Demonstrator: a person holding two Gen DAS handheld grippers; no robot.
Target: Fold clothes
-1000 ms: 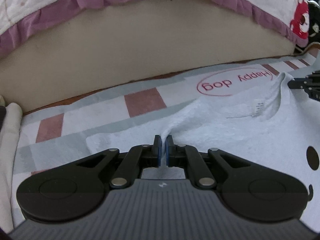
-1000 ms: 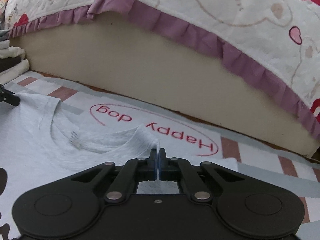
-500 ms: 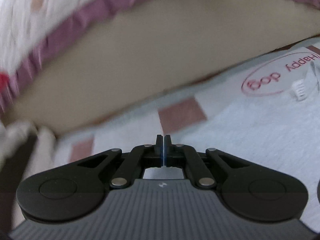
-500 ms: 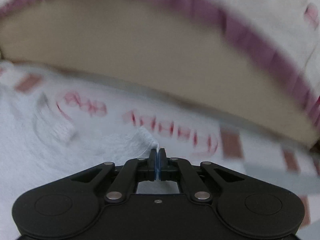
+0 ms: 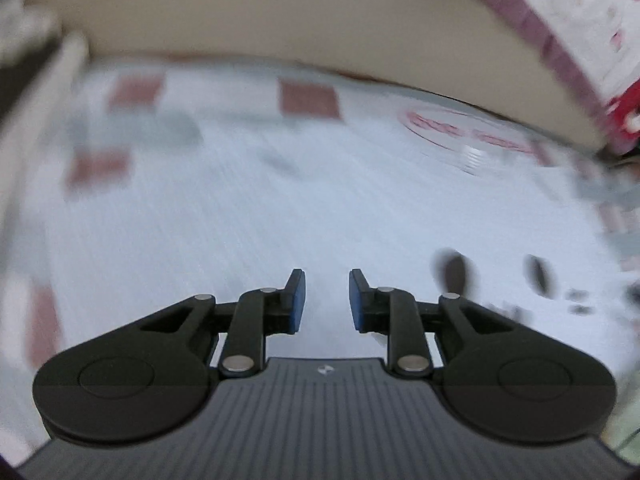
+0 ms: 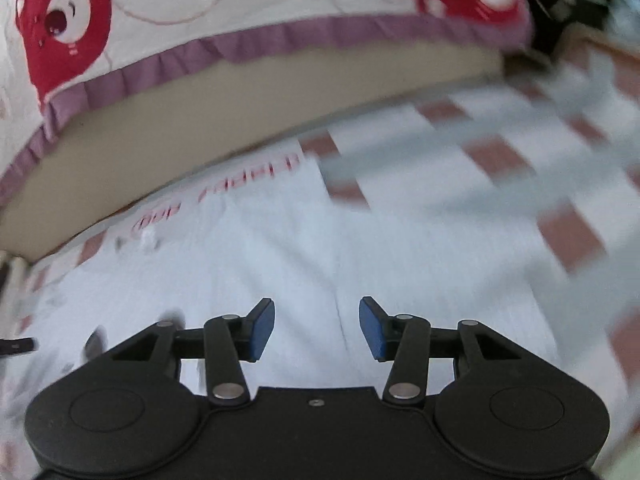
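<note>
A pale grey T-shirt (image 5: 304,208) lies spread flat on the checked mat, blurred by motion in both views. Dark printed spots (image 5: 456,264) show on it at the right of the left wrist view. My left gripper (image 5: 323,300) hangs over the shirt with its jaws opening and nothing between the blue pads (image 5: 298,300). In the right wrist view the same T-shirt (image 6: 280,264) fills the middle. My right gripper (image 6: 317,330) is over it, its jaws opening wide, and no cloth is pinched between its pads (image 6: 374,332).
The mat (image 6: 500,152) has pink and grey squares and a red "Happy dog" oval (image 5: 468,132). A beige mattress side (image 5: 280,28) under a quilt with a purple frill (image 6: 248,44) stands along the far edge. Folded pale cloth (image 5: 36,80) lies at the far left.
Both grippers were shut on the shirt's shoulder edge near the collar; now both have let go and stand open. Both have swung sideways over the shirt and rolled, so the view has shifted.
</note>
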